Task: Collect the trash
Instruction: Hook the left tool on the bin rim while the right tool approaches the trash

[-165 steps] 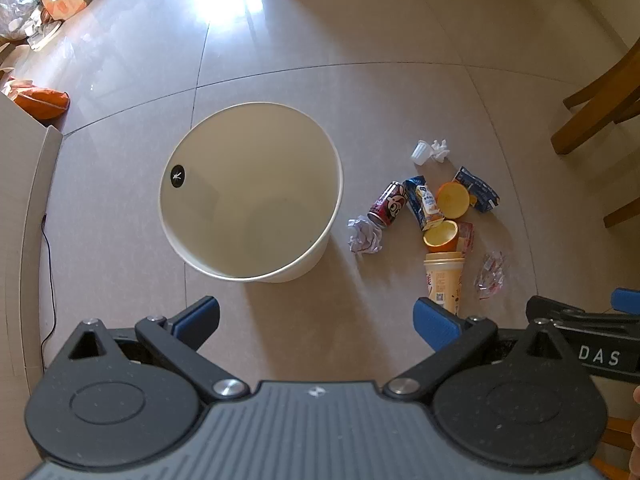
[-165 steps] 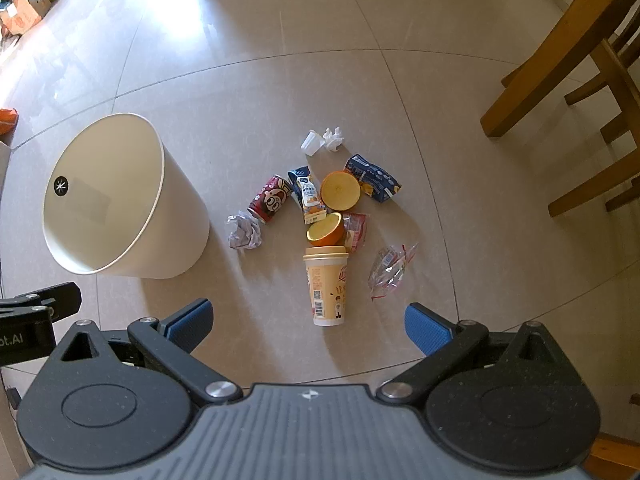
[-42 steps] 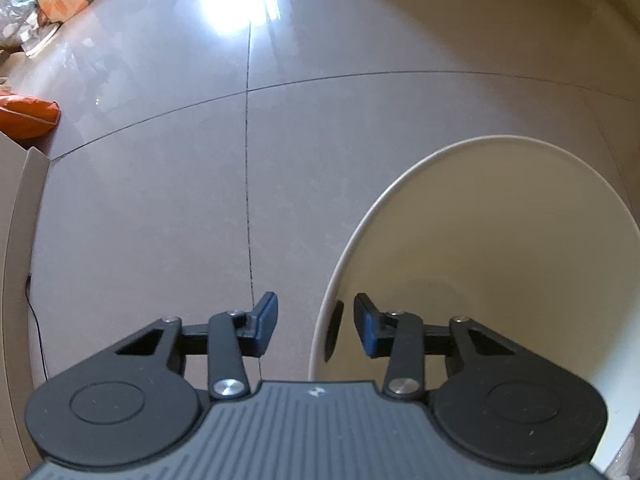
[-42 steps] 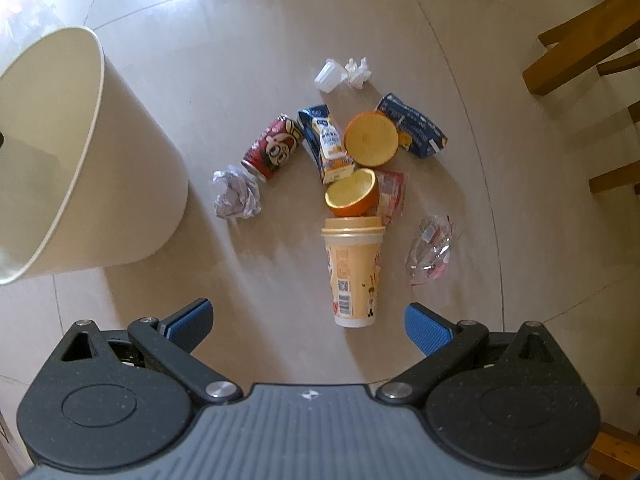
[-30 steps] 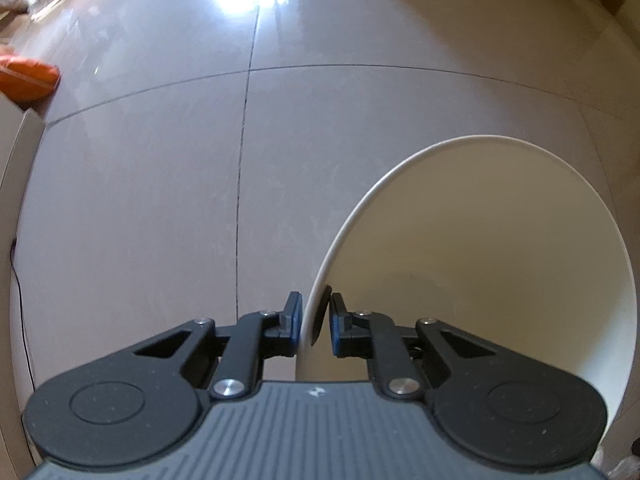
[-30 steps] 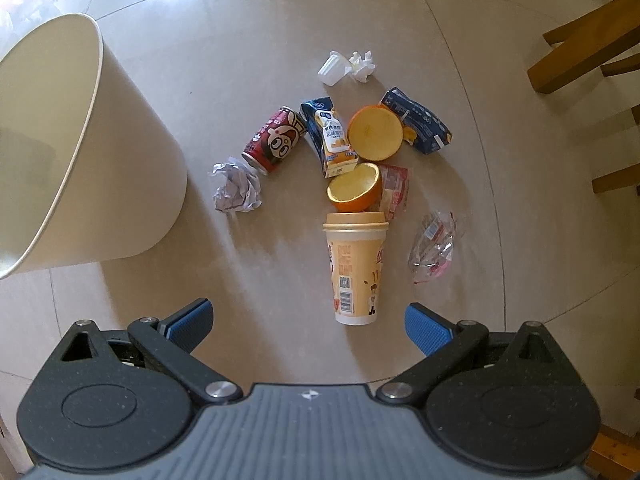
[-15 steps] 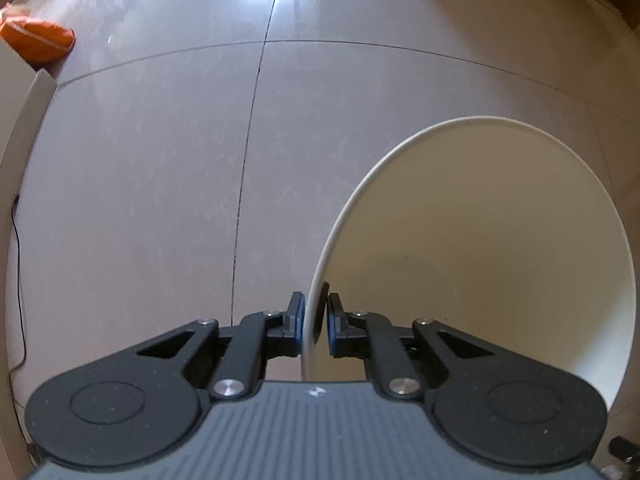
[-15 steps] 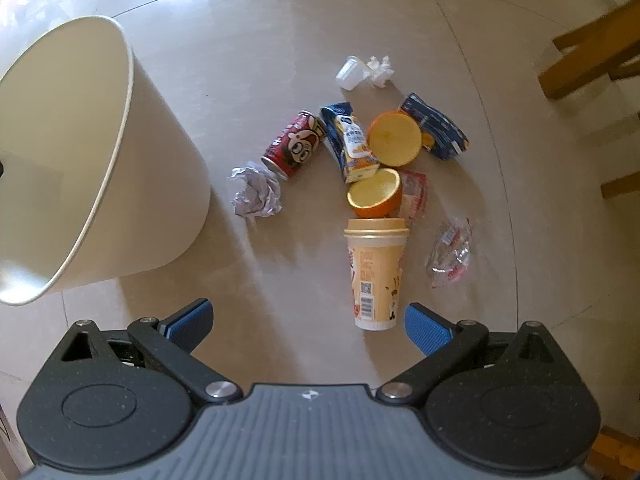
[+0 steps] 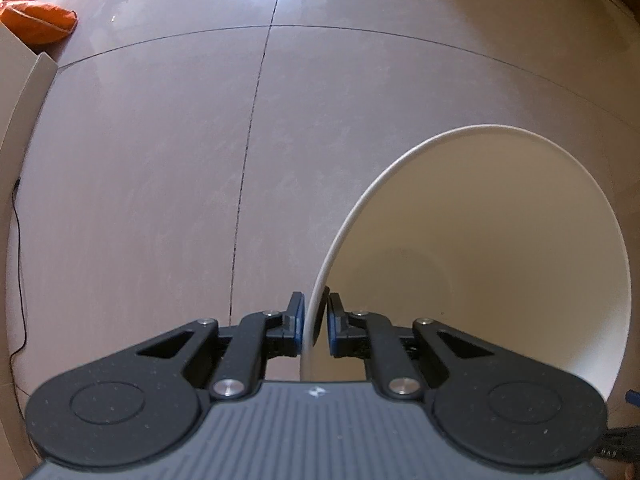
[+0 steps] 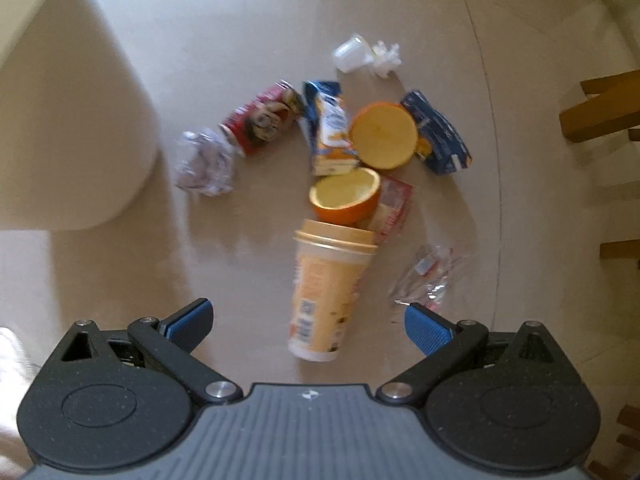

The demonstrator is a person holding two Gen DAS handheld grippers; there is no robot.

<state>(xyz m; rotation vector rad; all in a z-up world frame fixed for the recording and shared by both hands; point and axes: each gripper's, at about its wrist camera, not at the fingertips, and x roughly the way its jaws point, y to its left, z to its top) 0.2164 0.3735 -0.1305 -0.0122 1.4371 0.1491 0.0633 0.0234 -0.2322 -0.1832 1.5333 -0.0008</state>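
My left gripper [image 9: 313, 322] is shut on the near rim of the cream waste bin [image 9: 500, 216], one pad inside and one outside the wall. The same bin [image 10: 68, 120] fills the left of the right wrist view. My right gripper [image 10: 307, 322] is open above a yellow paper cup [image 10: 326, 292] lying on its side on the tiled floor. Beyond the cup lie two orange halves [image 10: 348, 196], a red can [image 10: 260, 120], a crumpled paper ball [image 10: 204, 162], a juice pouch [image 10: 330, 132], a blue carton [image 10: 438, 136] and a clear wrapper [image 10: 426, 276].
A small white plastic cup and tissue [image 10: 366, 56] lie farthest out. Wooden chair legs [image 10: 600, 108] stand at the right. An orange bag [image 9: 36, 24] and a pale board edge [image 9: 20, 92] with a black cable [image 9: 18, 264] are at the left of the floor.
The right gripper has dropped closer to the floor, so the cup and the trash look larger. The left gripper keeps its grip on the bin rim and has hardly moved.
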